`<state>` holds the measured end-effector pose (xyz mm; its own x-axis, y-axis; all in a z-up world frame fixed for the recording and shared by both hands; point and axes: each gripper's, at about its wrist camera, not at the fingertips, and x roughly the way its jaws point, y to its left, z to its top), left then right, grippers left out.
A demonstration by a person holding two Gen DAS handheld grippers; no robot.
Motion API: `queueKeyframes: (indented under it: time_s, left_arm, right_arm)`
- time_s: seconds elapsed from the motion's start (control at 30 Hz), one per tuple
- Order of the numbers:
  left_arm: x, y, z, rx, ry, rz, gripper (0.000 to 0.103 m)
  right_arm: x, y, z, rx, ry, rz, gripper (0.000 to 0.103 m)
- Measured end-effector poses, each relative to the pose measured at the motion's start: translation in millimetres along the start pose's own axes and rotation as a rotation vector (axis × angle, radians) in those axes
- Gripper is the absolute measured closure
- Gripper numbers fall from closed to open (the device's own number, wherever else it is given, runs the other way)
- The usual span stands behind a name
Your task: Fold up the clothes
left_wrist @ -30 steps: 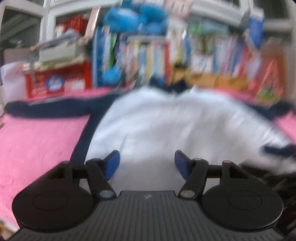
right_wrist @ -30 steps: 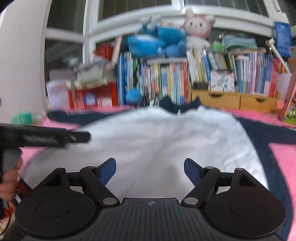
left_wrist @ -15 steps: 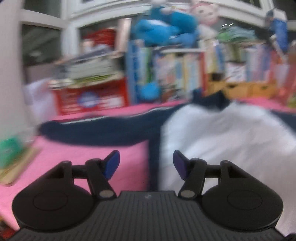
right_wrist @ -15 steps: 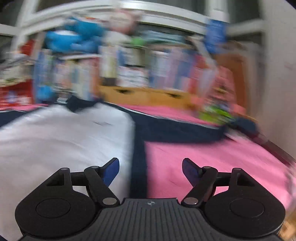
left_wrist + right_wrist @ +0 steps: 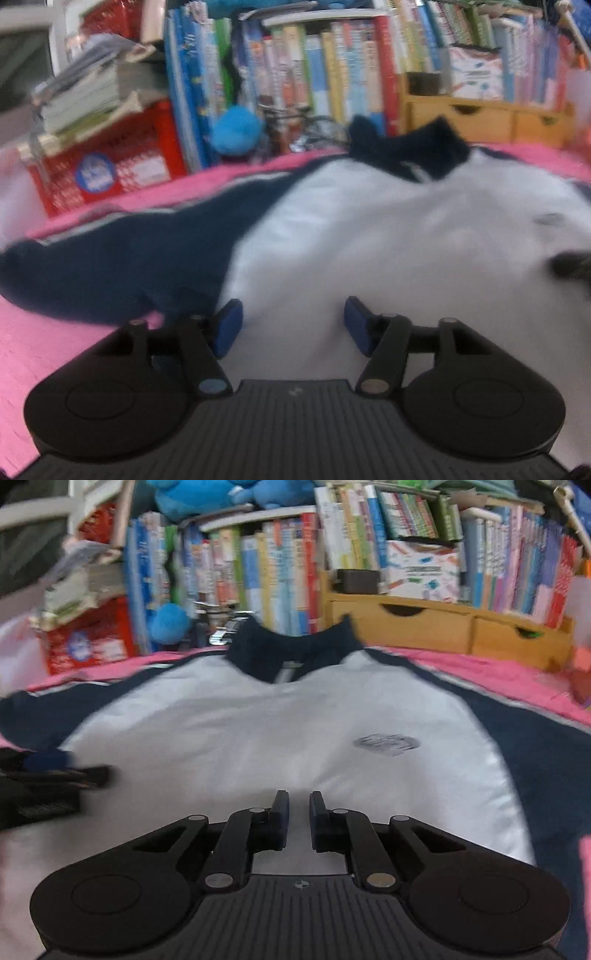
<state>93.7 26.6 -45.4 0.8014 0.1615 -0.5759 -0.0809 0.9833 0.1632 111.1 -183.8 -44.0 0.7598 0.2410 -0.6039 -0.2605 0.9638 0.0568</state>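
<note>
Left wrist view, from the left edge: bare pink cover (image 5: 55, 350), then a navy sleeve (image 5: 110, 266) stretched flat across it. Behind, a red box (image 5: 110, 173) under a stack of papers, a blue plush ball (image 5: 236, 133), upright books (image 5: 314, 74). In the middle and to the right: the white-bodied jacket (image 5: 388, 240), spread front up on the cover, navy collar (image 5: 406, 147) at the far end just before the wooden drawers (image 5: 480, 118). Low in the centre: the left gripper (image 5: 291, 321), jaws opening, blue pads wide apart over the white cloth beside the sleeve seam, nothing pressed between them. Blurred throughout.

Right wrist view, from the left edge: the left gripper again (image 5: 55, 771), a dark blurred shape over the jacket's side. Then the jacket (image 5: 277, 738) seen square on, collar (image 5: 288, 653) at the top centre, a small grey logo (image 5: 386, 744) on the chest right of the middle, the other navy sleeve (image 5: 546, 760) running off to the right. Low in the centre: the right gripper (image 5: 299, 812), closed to a thin slit, tips down over the white hem area. Cannot tell whether any cloth sits in that slit. Above the books, blue plush toys (image 5: 207, 494).
</note>
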Motion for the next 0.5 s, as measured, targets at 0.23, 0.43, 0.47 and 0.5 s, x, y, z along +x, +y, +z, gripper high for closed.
queueKeyframes:
  time_s: [0.23, 0.43, 0.47, 0.5]
  left_arm:
    - [21.2, 51.3, 10.8, -0.074, 0.045, 0.212, 0.037]
    - [1.4, 26.0, 25.9, -0.052, -0.017, 0.079, 0.045]
    - [3.4, 19.1, 27.2, -0.043, -0.020, 0.051, 0.044]
    - [7.3, 13.9, 28.0, -0.041, -0.014, 0.043, 0.044]
  right_arm:
    - [5.5, -88.7, 17.2, 0.152, -0.025, -0.206, 0.096]
    - [-39.1, -195.3, 6.0, 0.409, -0.191, -0.304, 0.055]
    - [-47.4, -215.9, -0.1, 0.455, -0.228, -0.357, 0.047]
    - [-55.9, -239.0, -7.1, 0.516, -0.260, -0.419, 0.045]
